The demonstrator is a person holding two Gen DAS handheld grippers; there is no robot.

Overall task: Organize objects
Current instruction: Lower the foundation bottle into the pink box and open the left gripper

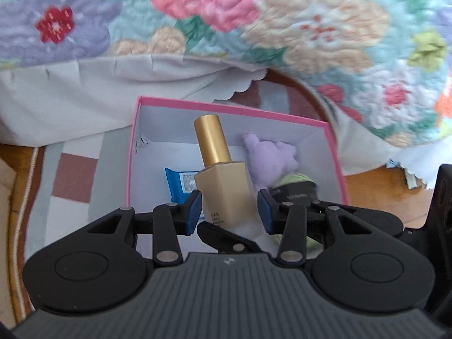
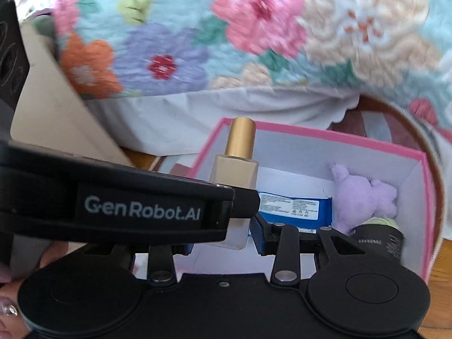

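Note:
A beige bottle (image 1: pixel 223 186) with a gold cap is tilted over the open pink box (image 1: pixel 226 107). My left gripper (image 1: pixel 230 212) has its blue pads (image 1: pixel 193 214) against the bottle's sides, shut on it. In the right wrist view my right gripper (image 2: pixel 226 237) is shut on the lower part of the same bottle (image 2: pixel 236 175); its left finger is hidden behind the left gripper's body (image 2: pixel 141 209). Inside the box (image 2: pixel 418 186) lie a blue packet (image 2: pixel 293 206), a purple plush toy (image 2: pixel 364 195) and a black jar (image 2: pixel 378 240) with a green top.
The box stands on a checked rug (image 1: pixel 73 180) over a wooden floor (image 1: pixel 375 192). Behind it hang a white sheet (image 1: pixel 84 99) and a flowered quilt (image 1: pixel 310 28). A cardboard flap (image 2: pixel 56 107) is at the left, and a person's fingers (image 2: pixel 8 308) at the bottom left.

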